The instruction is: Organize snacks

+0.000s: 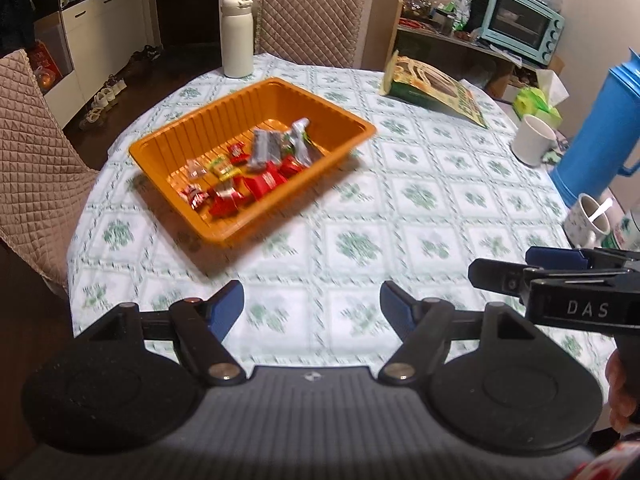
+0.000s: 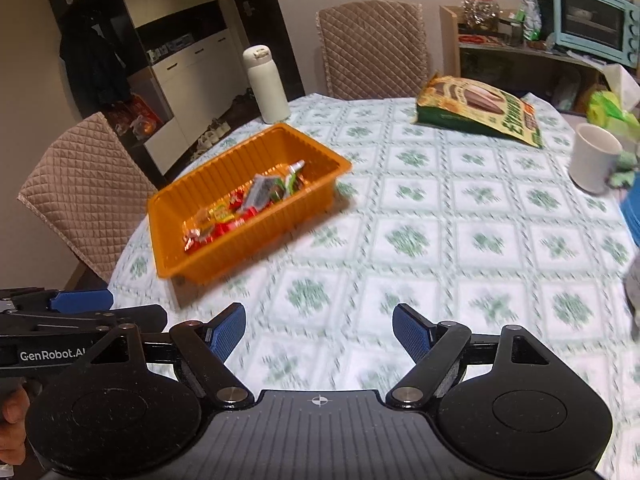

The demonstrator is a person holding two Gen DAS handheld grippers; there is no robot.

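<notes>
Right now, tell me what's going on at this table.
A person is sorting snacks with two handheld grippers. The left gripper and right gripper hang open and empty over the tablecloth. The wrapped snacks already lie in the orange tray. A large snack bag lies apart.

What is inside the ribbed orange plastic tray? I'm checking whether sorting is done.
The ribbed orange plastic tray holds small wrapped snacks, red, silver and yellow-green; anything beneath them is hidden.

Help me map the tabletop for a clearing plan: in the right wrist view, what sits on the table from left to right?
Orange tray of snacks → white bottle → seed bag → white mug.
</notes>
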